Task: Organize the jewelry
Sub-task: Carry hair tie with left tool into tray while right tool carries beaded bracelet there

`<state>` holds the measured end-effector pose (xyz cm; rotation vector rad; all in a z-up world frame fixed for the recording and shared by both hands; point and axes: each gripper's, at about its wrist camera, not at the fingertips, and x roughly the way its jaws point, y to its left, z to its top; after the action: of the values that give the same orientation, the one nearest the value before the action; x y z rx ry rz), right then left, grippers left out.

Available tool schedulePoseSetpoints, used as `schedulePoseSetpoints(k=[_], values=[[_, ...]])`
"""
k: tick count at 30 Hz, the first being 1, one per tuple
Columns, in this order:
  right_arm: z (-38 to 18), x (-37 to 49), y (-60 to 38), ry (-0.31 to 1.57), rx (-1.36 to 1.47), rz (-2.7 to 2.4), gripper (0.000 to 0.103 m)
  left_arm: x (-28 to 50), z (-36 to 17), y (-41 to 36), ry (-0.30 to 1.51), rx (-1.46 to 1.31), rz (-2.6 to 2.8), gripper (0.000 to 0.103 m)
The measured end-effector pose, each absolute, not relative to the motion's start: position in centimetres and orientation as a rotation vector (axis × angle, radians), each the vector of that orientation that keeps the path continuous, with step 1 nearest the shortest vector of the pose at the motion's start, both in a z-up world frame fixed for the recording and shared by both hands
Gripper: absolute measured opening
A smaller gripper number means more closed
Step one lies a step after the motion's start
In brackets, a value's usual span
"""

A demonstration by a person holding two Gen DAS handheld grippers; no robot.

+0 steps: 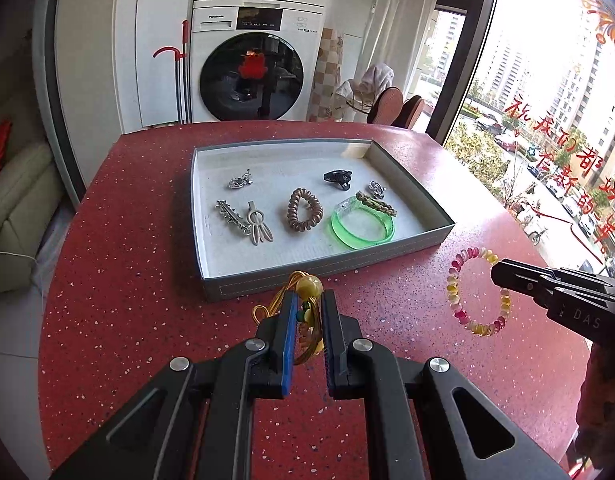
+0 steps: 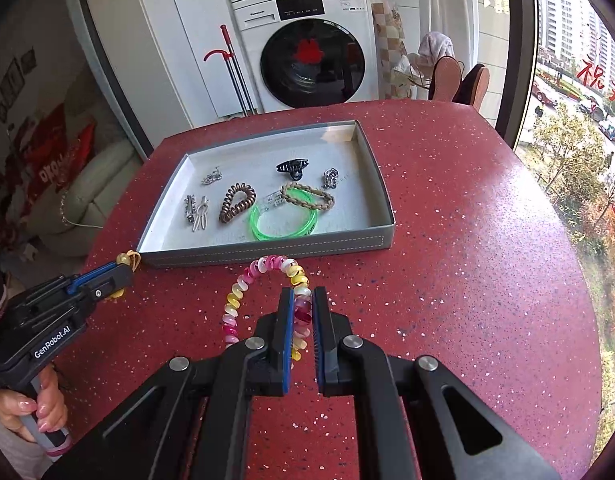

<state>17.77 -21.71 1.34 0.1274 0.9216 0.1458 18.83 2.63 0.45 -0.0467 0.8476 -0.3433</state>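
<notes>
Step in hand: both pickups done, carry to the tray (image 1: 211, 216) is pending.

Left gripper (image 1: 307, 316) is clenched on the gold cord hair tie (image 1: 303, 300), the one with a yellow bead, just short of the tray's near wall at its left half. Right gripper (image 2: 303, 312) is clenched on one side of the pink-and-yellow spiral bracelet (image 2: 263, 276), just short of the same wall near its middle. Both pieces look clear of the red table (image 2: 467, 280), though the fisheye makes the gap hard to judge.

Orientation:
- The bracelet loop reaches from the pads toward the tray. Its long axis runs roughly along the fingers, and its far end is nearly at the wall.
- The hair tie is bunched between the pads, bead uppermost and toward the tray. I can't read a clear axis.

Next move, my read:
- Raise both over the near wall, then go forward and down onto the bare liner.
- The front-left corner and the right edge are free. The middle holds the brown coil tie (image 1: 305, 210), green bangle (image 1: 363, 226) and silver clips (image 1: 243, 218).
- Watch the bracelet's dangling end, which could catch on the rim.
</notes>
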Motion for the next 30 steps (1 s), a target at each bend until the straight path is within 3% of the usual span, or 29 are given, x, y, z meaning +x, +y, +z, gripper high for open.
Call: schedulePoseSetpoints(k=[18,30], values=[[3.2,26.4,-22.6,0.919,0.175,0.157,0.009,25.7,1.6,2.2,0.854,-0.042,-0.277,0.030],[-0.4,32.5,-23.8,0.954,0.252,0.100,0.009,32.8,0.9,0.5,0.855,-0.018,-0.188,0.030]])
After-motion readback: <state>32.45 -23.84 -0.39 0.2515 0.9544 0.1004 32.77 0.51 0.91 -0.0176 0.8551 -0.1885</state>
